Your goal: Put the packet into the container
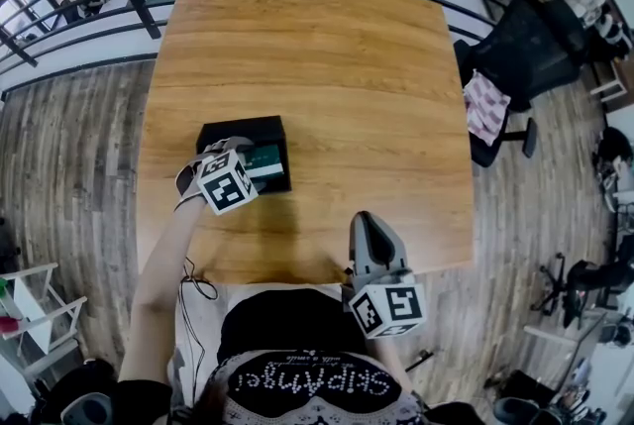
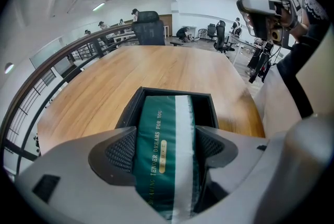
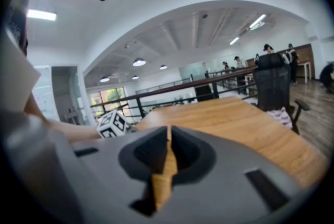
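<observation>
- Dark green packet (image 2: pixel 166 129), puffy and glossy, with a white stripe along its length and gold lettering, lower centre of the left gripper view.
- Pinched from both sides by the left gripper (image 2: pixel 167 147), far end within the rim of a black open-topped container (image 2: pixel 177 94).
- Container left of centre on the wooden table (image 1: pixel 327 56) in the head view.
- Right gripper (image 3: pixel 169 137) empty, jaws pressed together, at the table's near edge.
</observation>
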Action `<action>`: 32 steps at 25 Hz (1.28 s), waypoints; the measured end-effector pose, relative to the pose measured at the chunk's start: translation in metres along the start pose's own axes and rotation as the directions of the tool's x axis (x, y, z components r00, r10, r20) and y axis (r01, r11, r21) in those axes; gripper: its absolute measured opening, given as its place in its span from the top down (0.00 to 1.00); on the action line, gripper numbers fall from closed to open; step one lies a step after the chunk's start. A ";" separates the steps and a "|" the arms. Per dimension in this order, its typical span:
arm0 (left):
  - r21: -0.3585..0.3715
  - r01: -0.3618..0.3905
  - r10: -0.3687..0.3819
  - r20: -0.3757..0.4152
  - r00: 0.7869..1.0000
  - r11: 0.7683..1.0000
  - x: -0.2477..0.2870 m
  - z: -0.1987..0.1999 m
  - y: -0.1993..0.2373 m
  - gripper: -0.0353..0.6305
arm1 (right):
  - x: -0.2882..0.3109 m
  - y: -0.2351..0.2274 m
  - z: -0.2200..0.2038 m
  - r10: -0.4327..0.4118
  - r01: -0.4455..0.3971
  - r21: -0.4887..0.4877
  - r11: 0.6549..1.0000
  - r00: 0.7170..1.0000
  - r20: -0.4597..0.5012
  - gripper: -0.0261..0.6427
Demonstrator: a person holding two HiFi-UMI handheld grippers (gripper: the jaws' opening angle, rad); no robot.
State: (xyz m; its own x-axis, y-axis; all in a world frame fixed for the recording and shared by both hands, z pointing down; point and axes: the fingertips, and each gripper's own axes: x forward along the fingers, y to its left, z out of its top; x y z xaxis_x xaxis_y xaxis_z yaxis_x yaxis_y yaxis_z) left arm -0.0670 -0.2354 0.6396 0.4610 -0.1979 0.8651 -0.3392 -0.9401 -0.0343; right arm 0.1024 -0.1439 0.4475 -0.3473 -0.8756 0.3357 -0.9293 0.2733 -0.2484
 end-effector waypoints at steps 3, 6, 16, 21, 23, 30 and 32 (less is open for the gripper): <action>-0.004 0.007 -0.007 -0.005 1.000 1.000 -0.003 0.002 0.000 0.41 | 0.001 0.001 0.000 0.002 -0.002 0.003 1.000 1.000 0.002 0.90; -0.011 0.003 -0.003 0.008 1.000 1.000 -0.009 0.008 0.002 0.40 | 0.002 0.001 0.000 0.005 -0.005 0.003 1.000 1.000 0.002 0.90; -0.005 -0.017 0.017 0.036 0.999 1.000 -0.020 0.017 0.002 0.40 | 0.000 0.001 0.000 0.008 -0.008 0.004 1.000 1.000 0.006 0.90; -0.005 -0.024 0.025 0.044 0.999 1.000 -0.025 0.019 0.002 0.41 | -0.002 0.002 0.001 0.012 -0.012 0.003 1.000 1.000 0.010 0.90; -0.003 -0.035 0.035 0.045 0.998 0.999 -0.027 0.019 0.002 0.41 | -0.003 0.003 0.002 0.014 -0.014 0.001 1.000 1.000 0.013 0.90; -0.069 -0.153 0.162 0.155 0.975 0.986 -0.044 0.030 0.017 0.60 | -0.007 0.006 0.004 0.019 -0.019 -0.004 1.000 1.000 0.017 0.90; -0.094 -0.184 0.198 0.180 0.963 0.978 -0.049 0.032 0.022 0.64 | -0.007 0.007 0.004 0.021 -0.021 -0.005 1.000 1.000 0.019 0.90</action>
State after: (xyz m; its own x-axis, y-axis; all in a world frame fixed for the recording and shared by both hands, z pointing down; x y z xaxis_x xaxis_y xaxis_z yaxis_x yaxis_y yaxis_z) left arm -0.0708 -0.2558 0.5799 0.5248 -0.4270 0.7363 -0.4935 -0.8575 -0.1455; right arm 0.0992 -0.1375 0.4400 -0.3640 -0.8771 0.3133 -0.9226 0.2934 -0.2503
